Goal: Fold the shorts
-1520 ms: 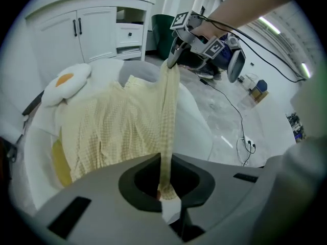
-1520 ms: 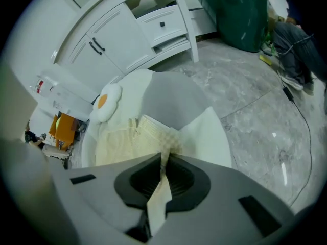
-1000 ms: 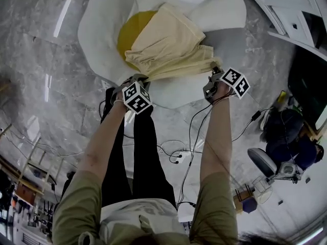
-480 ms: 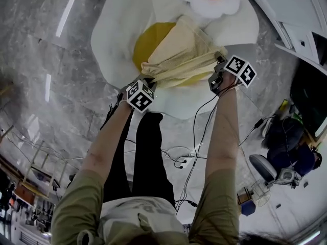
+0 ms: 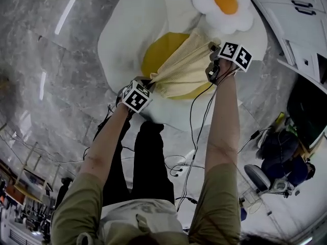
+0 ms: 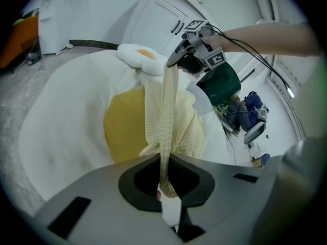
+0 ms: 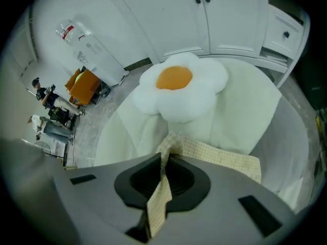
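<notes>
Shorts: pale yellow shorts (image 5: 184, 70), checked weave, strung btw both tools over the egg-shaped mat (image 5: 127, 34) on the floor. The slack part droops onto the yolk patch (image 5: 156, 55).
L tool: L tool (image 5: 149, 81) is pinched tight on one end of the shorts' edge. In its own view the cloth runs straight out of the closed jaws.
R tool: R tool (image 5: 211, 69) is clamped on the other end, w/ a strip of cloth pulled back through the jaws.
Key relation: the held edge is the long axis. It runs tool to tool, taut, diagonal in the head view from lower left up to the right. The rest of the shorts sits on the far side of that line.
Nearer/farther: L tool is close to the person's legs at the mat's near rim. R tool is further out, near the small egg pillow (image 5: 222, 6).
Arms: both reach fwd and down. R arm is almost straight, L arm is shorter and more bent. Tools tip steeply down.
Next (guess): lay the shorts flat or bring the edge over. Both hands prob. need to travel as a pair so the edge stays tight.
Risk (guess): uneven pull could twist or bunch the cloth.
</notes>
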The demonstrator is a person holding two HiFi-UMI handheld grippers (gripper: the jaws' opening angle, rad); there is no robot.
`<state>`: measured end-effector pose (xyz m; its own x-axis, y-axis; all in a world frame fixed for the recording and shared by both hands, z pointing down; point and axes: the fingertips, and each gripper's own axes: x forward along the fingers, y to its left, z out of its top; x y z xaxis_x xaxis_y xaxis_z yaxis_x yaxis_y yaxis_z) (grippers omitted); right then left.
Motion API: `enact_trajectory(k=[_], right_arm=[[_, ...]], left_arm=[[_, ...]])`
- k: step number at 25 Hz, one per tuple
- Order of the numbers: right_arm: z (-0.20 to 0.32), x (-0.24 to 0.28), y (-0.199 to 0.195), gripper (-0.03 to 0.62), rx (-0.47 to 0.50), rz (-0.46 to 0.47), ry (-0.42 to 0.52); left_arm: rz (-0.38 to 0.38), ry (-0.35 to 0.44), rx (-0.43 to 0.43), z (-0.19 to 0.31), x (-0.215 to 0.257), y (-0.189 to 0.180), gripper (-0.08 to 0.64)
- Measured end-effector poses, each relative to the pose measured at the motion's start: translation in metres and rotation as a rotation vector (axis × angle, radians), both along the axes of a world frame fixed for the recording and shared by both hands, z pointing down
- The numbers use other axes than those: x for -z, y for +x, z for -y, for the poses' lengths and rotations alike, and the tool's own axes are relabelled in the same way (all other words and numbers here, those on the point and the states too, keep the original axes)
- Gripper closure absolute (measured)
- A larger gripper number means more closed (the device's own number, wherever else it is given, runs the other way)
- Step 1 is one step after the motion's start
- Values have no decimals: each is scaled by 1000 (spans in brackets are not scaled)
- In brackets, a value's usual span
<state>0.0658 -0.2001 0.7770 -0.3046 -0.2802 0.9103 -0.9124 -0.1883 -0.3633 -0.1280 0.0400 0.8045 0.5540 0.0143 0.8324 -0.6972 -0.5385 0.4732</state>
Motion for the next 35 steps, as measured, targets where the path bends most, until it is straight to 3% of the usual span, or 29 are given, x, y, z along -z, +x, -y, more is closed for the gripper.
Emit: enact_trajectory(k=[8,10,12,14,16,20,23,25,27,31,34,35], right_arm=[[10,-49,-39,544,54,-29,-31],[15,-48,-52,310,60,44,-7],[26,-33,-61,301,69,103,42],[28,-7,-54,298,72,113,103],[15,20,-35,298,48,100,144],[-66,37,-2,298,-40,86,101],[-162,10,-6,298,-75,99,-33],[-227,-14,-28,298,-103,144,-138],[-273,-33,-58,295,-183,213,-195],[-297,-59,-98,291,-514,356,-192],[-299,-74,-107,295,-630,333,-202],[-300,-75,-108,385,-629,314,-201]], left_arm=[[-51,-121,149,3,-35,-19,529],[-58,-118,132,4,-36,-22,510],[-64,-87,55,4,-32,-24,239],[-46,-69,-27,-3,-25,-30,229],[-21,-61,-57,-7,-15,-38,227],[32,-21,-135,-7,3,-54,225],[64,28,-246,-10,12,-56,224],[57,33,-263,-15,15,-55,224],[47,22,-265,-19,14,-56,224],[24,4,-256,-27,9,-53,224],[7,-41,-183,-31,8,-51,224],[-1,-61,-153,-34,8,-51,224]])
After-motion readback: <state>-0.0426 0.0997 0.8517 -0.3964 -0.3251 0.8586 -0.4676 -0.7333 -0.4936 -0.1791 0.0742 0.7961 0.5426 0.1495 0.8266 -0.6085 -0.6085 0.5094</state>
